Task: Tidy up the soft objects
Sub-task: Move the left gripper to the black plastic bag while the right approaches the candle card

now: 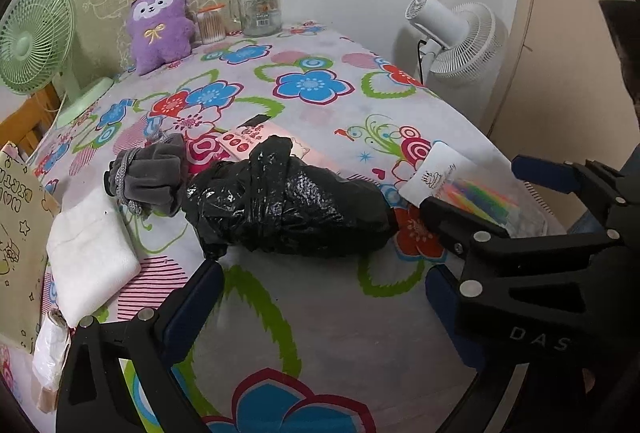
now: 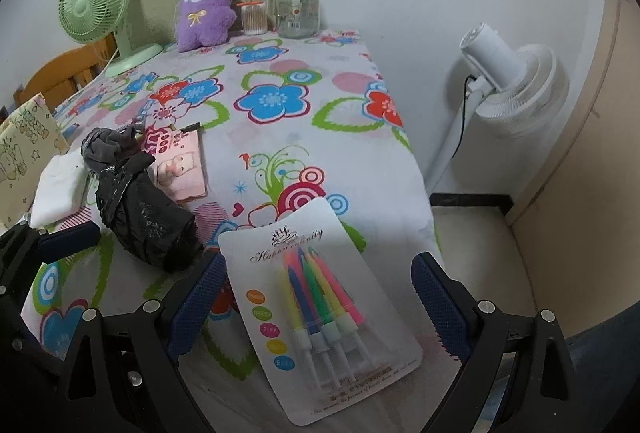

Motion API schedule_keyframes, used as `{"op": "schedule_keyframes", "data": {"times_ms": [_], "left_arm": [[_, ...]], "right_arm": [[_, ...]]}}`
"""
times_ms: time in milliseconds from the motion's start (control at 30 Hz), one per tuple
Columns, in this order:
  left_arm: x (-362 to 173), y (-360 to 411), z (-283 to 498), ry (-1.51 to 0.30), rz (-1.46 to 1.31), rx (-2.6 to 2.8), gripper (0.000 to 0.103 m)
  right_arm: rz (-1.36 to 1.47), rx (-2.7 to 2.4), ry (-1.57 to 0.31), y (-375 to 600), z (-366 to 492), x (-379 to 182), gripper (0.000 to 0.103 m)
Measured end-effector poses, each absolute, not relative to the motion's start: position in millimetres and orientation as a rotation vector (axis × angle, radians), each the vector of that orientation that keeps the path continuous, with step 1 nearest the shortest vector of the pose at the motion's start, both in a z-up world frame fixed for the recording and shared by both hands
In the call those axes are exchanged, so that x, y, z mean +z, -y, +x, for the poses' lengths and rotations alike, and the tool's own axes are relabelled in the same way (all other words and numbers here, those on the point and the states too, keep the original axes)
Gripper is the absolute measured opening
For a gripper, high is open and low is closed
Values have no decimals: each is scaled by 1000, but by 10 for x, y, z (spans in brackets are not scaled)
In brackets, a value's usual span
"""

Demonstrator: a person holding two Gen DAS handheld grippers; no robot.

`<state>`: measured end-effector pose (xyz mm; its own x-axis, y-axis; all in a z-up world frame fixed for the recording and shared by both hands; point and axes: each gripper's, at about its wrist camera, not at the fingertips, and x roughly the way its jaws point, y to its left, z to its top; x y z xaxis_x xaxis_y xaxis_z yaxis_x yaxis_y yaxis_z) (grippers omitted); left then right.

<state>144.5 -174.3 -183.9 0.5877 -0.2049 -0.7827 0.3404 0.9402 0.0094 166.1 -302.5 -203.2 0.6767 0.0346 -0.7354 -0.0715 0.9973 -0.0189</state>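
A black plastic bundle [image 1: 288, 205] lies on the flowered tablecloth, also in the right wrist view [image 2: 144, 217]. A grey drawstring pouch [image 1: 152, 177] touches its far left end. A folded white cloth [image 1: 90, 253] lies left of them. A purple plush toy [image 1: 160, 23] sits at the back. My left gripper [image 1: 324, 297] is open and empty, just short of the bundle. My right gripper [image 2: 320, 297] is open, jaws either side of a candle pack [image 2: 320, 305]; it also shows in the left wrist view [image 1: 516, 193].
A green fan [image 1: 36, 41] stands back left, a glass jar [image 1: 260, 5] and a swab jar [image 1: 210, 23] at the back. A pink card [image 2: 180, 169] lies under the bundle's far end. A white floor fan [image 2: 516, 89] stands right of the table edge. A patterned paper bag [image 1: 20, 225] is at left.
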Motion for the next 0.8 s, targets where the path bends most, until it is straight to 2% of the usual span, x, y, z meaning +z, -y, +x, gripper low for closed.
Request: {"op": "schedule_keyframes", "data": {"times_ms": [267, 433, 800], "left_arm": [[-1839, 1733, 1429, -880, 172, -321, 103], [-1839, 1728, 1418, -880, 172, -323, 102], [-1813, 1700, 1419, -878, 164, -314, 102]], "right_arm": [[-32, 103, -847, 3014, 1654, -2053, 95], [-29, 103, -856, 2991, 1654, -2060, 82], [-38, 94, -834, 2945, 1618, -1990, 75]]}}
